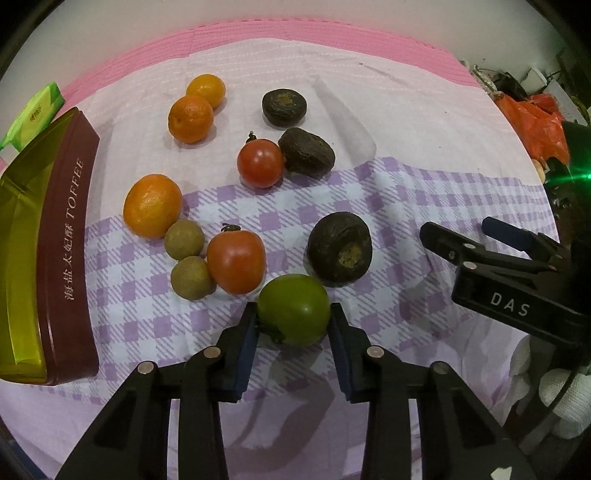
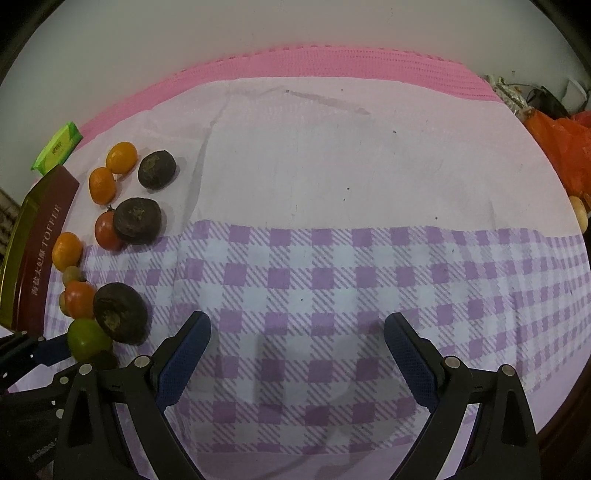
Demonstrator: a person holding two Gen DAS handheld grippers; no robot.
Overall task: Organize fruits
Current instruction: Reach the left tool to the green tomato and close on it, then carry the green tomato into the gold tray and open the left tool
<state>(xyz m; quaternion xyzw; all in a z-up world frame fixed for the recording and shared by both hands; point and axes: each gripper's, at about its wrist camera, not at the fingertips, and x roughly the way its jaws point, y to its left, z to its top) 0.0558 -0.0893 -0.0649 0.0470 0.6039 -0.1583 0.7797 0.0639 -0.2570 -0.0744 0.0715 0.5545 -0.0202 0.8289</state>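
Observation:
A green tomato (image 1: 293, 308) lies on the purple checked cloth (image 1: 388, 206), and my left gripper (image 1: 294, 311) is shut on it, one blue pad against each side. Just behind it are a dark brown fruit (image 1: 340, 248), a red tomato (image 1: 236, 260) and two small tan fruits (image 1: 184, 239). Farther back lie three oranges (image 1: 190, 118), another red tomato (image 1: 260, 162) and two more dark fruits (image 1: 306, 152). My right gripper (image 2: 297, 325) stands open over bare checked cloth to the right of the fruits, with nothing between its fingers.
A brown and gold toffee tin (image 1: 70, 240) stands along the left edge, with a green packet (image 1: 37, 110) behind it. An orange plastic bag (image 1: 535, 122) and clutter sit at the far right. A pink mat (image 1: 295, 33) borders the back.

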